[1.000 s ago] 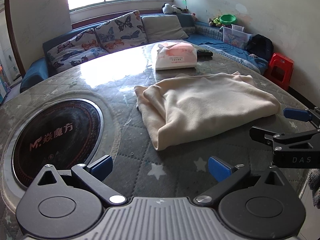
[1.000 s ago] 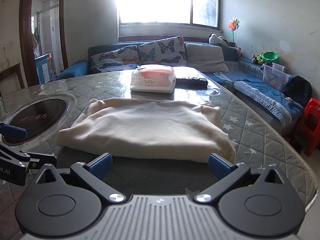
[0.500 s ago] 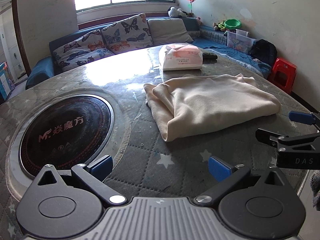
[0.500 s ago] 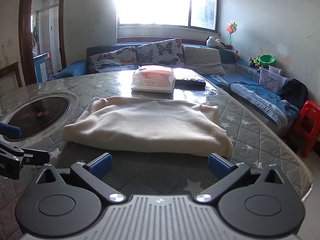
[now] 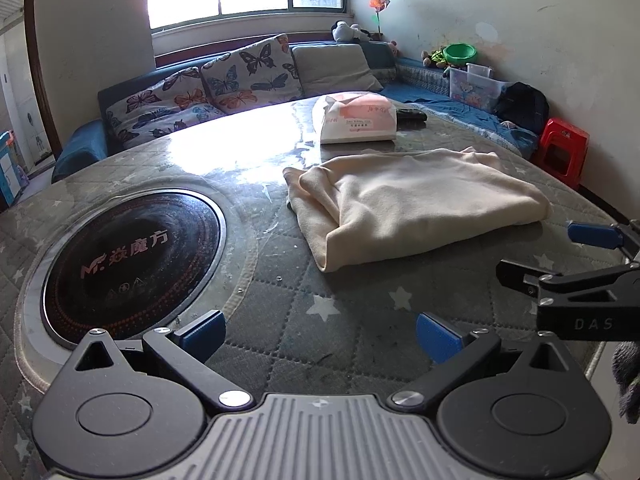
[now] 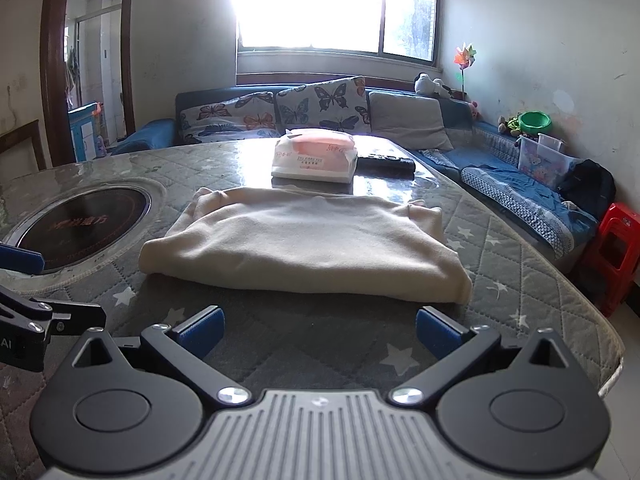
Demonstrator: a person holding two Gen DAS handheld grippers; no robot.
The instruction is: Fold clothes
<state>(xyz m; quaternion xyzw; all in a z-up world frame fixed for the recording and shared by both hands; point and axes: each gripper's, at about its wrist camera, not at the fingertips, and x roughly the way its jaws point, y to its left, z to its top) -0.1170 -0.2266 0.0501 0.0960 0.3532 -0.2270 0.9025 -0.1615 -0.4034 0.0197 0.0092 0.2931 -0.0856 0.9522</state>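
hovering both open grippers short of the folded cream garment on the counter

left wrist view: your left gripper [image 5: 318,334] gapes empty near the hob [image 5: 132,256], the cream garment [image 5: 412,208] lying ahead to the right; if you fold again, pinch every layer at its near left corner. right wrist view: your right gripper [image 6: 318,332] is spread wide and empty just before the garment's near fold [image 6: 304,248], tissue pack [image 6: 314,155] behind; lift both corners level.
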